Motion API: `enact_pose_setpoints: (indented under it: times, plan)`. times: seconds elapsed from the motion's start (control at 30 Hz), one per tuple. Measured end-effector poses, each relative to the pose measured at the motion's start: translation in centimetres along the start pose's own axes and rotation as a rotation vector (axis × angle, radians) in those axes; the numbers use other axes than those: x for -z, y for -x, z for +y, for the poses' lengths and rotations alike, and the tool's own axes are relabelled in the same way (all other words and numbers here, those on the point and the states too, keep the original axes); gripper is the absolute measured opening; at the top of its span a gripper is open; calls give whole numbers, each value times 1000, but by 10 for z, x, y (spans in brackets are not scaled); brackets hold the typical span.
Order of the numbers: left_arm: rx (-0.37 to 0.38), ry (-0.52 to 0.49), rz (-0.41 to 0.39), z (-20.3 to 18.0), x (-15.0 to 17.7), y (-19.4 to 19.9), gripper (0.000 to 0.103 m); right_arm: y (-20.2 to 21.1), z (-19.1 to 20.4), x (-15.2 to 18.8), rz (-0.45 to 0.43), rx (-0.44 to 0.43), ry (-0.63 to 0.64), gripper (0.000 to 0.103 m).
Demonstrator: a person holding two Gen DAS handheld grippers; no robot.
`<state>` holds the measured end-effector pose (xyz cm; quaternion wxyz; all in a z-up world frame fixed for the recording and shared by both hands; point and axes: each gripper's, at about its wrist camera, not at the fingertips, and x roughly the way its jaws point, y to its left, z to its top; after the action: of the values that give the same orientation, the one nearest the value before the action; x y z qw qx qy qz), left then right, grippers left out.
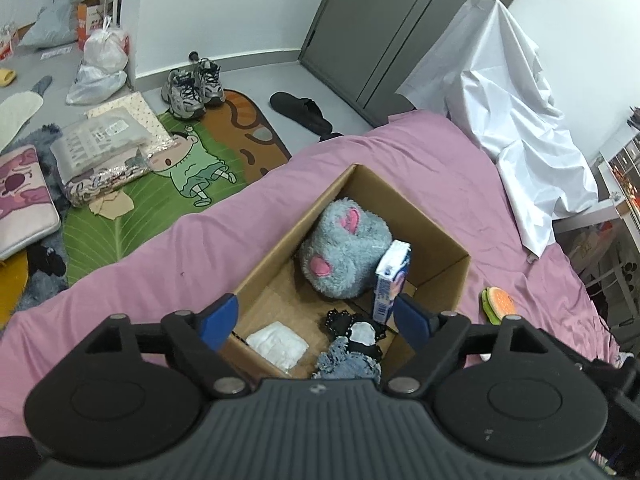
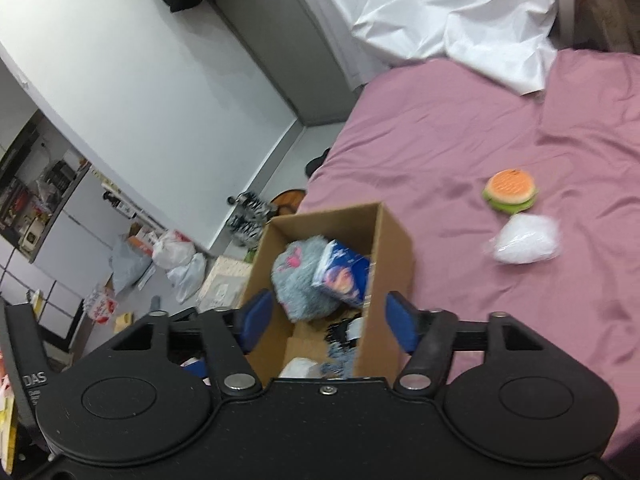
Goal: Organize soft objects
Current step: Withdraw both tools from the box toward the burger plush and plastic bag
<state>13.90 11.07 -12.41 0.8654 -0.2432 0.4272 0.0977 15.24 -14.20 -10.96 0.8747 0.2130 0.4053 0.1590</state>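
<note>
An open cardboard box (image 1: 444,240) (image 2: 394,240) sits on the pink bed. Inside lie a grey plush with pink ears (image 1: 348,256) (image 2: 300,280), a blue-and-white tissue pack (image 1: 390,280) (image 2: 344,276) leaning upright, a white folded pad (image 1: 278,344), and black-and-grey cloth pieces (image 1: 352,340). My left gripper (image 1: 316,322) hangs open over the box's near end, nothing between its blue pads. My right gripper (image 2: 326,320) is also open above the box, holding nothing. A burger-shaped plush (image 2: 510,192) (image 1: 498,300) and a white soft bundle (image 2: 524,240) lie on the sheet to the box's right.
A white sheet (image 1: 512,112) drapes over something at the bed's far end. On the floor to the left are a cartoon rug (image 1: 180,176), sneakers (image 1: 194,86), a black slipper (image 1: 300,110), plastic bags (image 1: 100,64) and packaged items (image 1: 104,152). A grey wardrobe (image 1: 392,28) stands behind.
</note>
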Motion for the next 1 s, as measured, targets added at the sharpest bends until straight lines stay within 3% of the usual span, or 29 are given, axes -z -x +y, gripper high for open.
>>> enact_pose_setpoints:
  times: [0.17, 0.5, 1.0]
  plan:
    - [-9, -40, -16, -14, 5, 11, 102, 13, -12, -4, -36, 42, 18, 82]
    - [-27, -104, -24, -38, 14, 27, 103, 35, -34, -10, -69, 49, 27, 101]
    - [-29, -197, -46, -84, 29, 44, 103, 62, -78, -24, -85, 14, 4, 103]
